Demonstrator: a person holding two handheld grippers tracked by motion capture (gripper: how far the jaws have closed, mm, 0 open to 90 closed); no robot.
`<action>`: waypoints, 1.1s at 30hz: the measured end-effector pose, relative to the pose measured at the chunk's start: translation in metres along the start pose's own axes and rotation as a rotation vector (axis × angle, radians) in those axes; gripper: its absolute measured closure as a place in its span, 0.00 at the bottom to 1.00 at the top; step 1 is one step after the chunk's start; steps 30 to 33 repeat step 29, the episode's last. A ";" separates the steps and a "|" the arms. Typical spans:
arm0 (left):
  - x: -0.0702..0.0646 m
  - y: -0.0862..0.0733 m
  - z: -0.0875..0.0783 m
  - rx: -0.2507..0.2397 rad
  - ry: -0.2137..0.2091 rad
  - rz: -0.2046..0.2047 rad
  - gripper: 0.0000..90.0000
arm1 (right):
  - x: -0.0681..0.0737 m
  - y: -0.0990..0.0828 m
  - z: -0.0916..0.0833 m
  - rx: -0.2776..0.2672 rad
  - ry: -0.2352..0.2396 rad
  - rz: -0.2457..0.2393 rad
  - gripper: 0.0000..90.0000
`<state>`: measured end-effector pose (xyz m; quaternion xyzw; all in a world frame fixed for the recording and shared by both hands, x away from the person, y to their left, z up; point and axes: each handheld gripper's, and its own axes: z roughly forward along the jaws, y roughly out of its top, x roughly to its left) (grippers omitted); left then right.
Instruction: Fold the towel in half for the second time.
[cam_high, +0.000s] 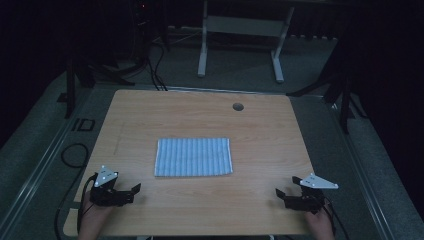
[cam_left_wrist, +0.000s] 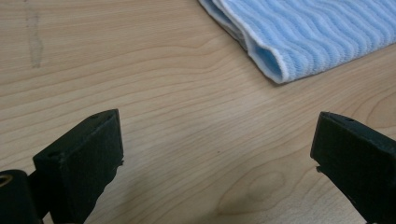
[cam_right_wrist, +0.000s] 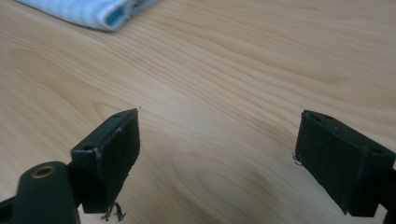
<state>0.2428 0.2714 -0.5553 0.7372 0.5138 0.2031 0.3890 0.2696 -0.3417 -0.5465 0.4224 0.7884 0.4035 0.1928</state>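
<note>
At the near left corner of the wooden desk (cam_high: 150, 115), the left gripper (cam_high: 131, 192) rests low over the surface, held by a hand (cam_high: 92, 220) that comes in from the near edge, with a grey three-cornered plate on its top and a cable looping off the desk's left side. Its fingers (cam_left_wrist: 88, 158) stand wide apart with nothing between them but bare wood, as the left gripper view makes plain; in that view the near left corner of the cloth (cam_left_wrist: 308, 32) lies ahead and to the right, apart from the fingers. The folded cloth (cam_high: 193, 156), light blue with fine white stripes, lies flat near the middle of the desk, slightly left of centre, its long sides running left to right, and its doubled edge shows the layers stacked on one another. It touches neither gripper and sits well apart from both, roughly between them but farther from the near edge. Beyond it, toward the far edge and a little right, a round cable hole (cam_high: 238, 106) is cut in the desk. At the near right corner the right gripper (cam_high: 287, 187) is held by the other hand (cam_high: 320, 225), also topped with a grey plate. Its fingers (cam_right_wrist: 112, 154) are likewise spread wide and hold nothing, with bare wood below them; in the right gripper view a folded corner of the cloth (cam_right_wrist: 93, 11) shows far ahead to the left. Past the desk's far edge, a white frame stand (cam_high: 240, 40) rests on the grey floor.
</note>
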 end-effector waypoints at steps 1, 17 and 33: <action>0.001 0.000 -0.001 0.005 0.010 -0.004 0.03 | 0.000 0.000 0.000 0.000 0.000 0.000 0.15; 0.007 -0.007 -0.005 -0.023 0.024 -0.039 0.03 | -0.019 -0.009 -0.015 -0.043 -0.155 0.093 0.15; 0.008 -0.008 -0.005 -0.034 0.038 -0.050 0.03 | -0.029 -0.011 -0.020 -0.049 -0.181 0.148 0.15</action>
